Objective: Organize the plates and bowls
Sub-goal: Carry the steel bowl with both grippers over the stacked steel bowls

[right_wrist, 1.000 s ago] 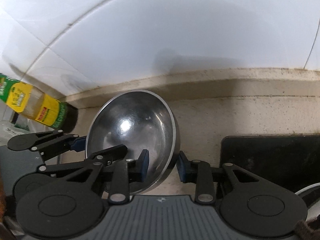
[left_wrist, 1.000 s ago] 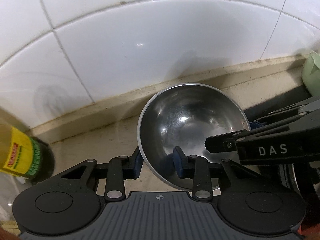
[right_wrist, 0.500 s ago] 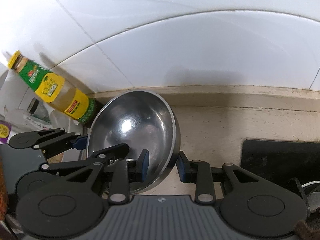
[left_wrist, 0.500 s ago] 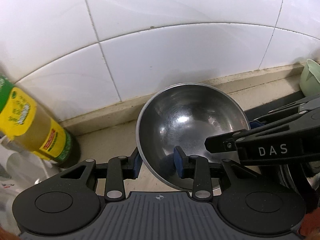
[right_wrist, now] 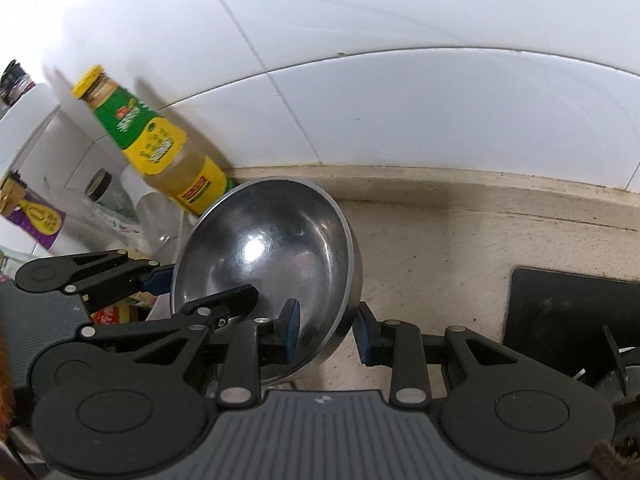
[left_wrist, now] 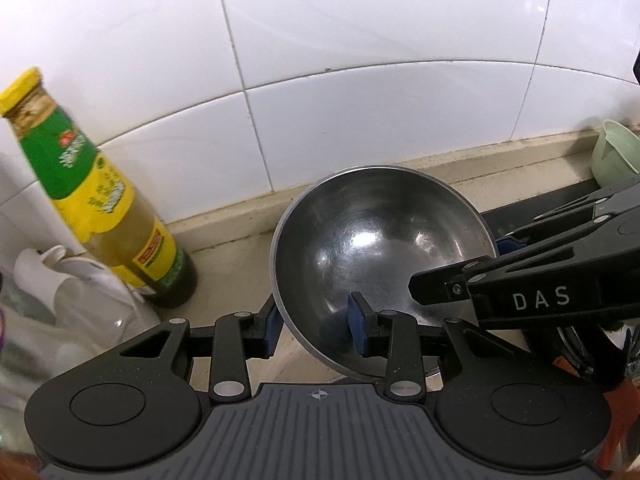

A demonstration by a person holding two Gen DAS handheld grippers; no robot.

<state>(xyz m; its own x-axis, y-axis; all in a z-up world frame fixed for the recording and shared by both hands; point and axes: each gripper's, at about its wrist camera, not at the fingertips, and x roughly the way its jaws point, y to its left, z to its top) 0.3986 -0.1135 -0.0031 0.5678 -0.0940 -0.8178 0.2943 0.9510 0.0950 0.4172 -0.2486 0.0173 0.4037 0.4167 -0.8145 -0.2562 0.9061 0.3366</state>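
White glossy wall tiles (left_wrist: 360, 60) fill the upper half of both views, meeting a beige stone worktop (right_wrist: 460, 248) along a stained joint.

A steel bowl (left_wrist: 380, 248) is held between the two claws, tilted so its shiny inside faces the cameras. In the left wrist view it sits at the centre, just above the near edge of the frame. The left claw (left_wrist: 316, 326) is clamped on the bowl's lower left rim: one blue pad presses the outside wall and the other sits inside the bowl. The right claw (left_wrist: 496, 264) comes in from the right edge of that frame, a black linkage marked "DAS", with one finger reaching over the rim into the bowl.

In the right wrist view the bowl (right_wrist: 272, 264) lies left of centre. The right claw (right_wrist: 326, 330) is clamped on its lower right rim, one pad inside and one outside against the wall. The left claw (right_wrist: 168, 280) shows at the left of the frame, gripping the opposite rim.

A bottle (left_wrist: 100, 208) with a yellow cap and a green and yellow label stands at the left of the left wrist view, near the wall; clear plastic containers (left_wrist: 80, 300) lie below it. A pale green cup (left_wrist: 616, 152) sits at the right edge. In the right wrist view a black mat (right_wrist: 572, 308) lies on the worktop at the right, apart from the bowl.
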